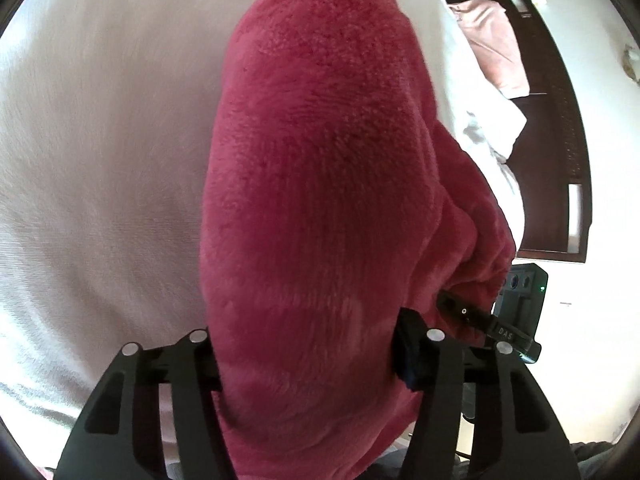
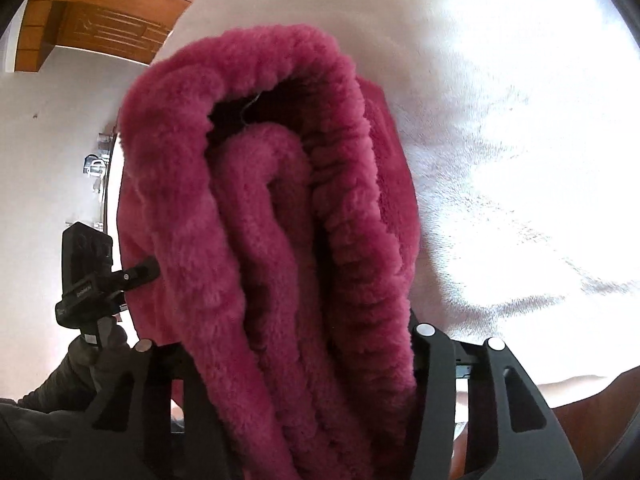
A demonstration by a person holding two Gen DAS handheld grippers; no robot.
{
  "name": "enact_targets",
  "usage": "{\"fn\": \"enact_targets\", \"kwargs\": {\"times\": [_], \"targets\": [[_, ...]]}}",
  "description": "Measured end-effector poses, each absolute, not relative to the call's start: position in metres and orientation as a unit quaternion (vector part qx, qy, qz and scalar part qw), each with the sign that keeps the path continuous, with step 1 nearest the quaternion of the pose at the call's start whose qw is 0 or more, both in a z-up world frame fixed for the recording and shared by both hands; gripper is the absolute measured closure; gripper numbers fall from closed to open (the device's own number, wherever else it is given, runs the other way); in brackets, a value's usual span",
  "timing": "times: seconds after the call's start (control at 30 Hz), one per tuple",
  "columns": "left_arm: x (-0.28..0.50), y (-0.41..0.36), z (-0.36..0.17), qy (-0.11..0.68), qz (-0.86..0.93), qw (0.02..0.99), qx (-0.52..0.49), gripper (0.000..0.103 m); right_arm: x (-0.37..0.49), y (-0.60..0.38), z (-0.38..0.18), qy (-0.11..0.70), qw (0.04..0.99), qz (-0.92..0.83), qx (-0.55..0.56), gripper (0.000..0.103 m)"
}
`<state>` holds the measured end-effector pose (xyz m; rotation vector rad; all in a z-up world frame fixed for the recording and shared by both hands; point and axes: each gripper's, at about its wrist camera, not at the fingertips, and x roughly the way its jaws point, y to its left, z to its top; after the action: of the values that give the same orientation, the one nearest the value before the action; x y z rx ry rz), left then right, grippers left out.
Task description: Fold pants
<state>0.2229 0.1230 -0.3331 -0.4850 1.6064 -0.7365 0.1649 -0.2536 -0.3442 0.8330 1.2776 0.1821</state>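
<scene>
The pants (image 1: pixel 320 184) are thick magenta fleece, bunched into a thick folded bundle over a white bed. In the left wrist view the bundle fills the gap between my left gripper's (image 1: pixel 308 344) black fingers, which press on it from both sides. My right gripper (image 1: pixel 460 308) bites into the same bundle at the lower right. In the right wrist view the ribbed waistband and inner folds of the pants (image 2: pixel 288 240) stand squeezed between my right gripper's (image 2: pixel 296 348) fingers. My left gripper (image 2: pixel 140 274) grips the bundle's left edge there. The fingertips are hidden in the pile.
White bedsheet (image 1: pixel 100 140) lies under and around the pants. A pink pillow (image 1: pixel 496 40) and a dark wooden headboard (image 1: pixel 560 128) are at the right. A brown wooden cabinet (image 2: pixel 100 24) hangs at the upper left, and a dark sleeve (image 2: pixel 60 380) shows low on the left.
</scene>
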Motion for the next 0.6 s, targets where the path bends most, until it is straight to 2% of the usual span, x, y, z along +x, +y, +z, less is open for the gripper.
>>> {"fn": "enact_targets", "kwargs": {"times": [0.6], "targets": [[0.275,0.109,-0.241,0.605,-0.369,0.676,-0.199,0.048,0.184,-0.289,-0.264,0.493,0.779,0.064,0.383,0.055]]}}
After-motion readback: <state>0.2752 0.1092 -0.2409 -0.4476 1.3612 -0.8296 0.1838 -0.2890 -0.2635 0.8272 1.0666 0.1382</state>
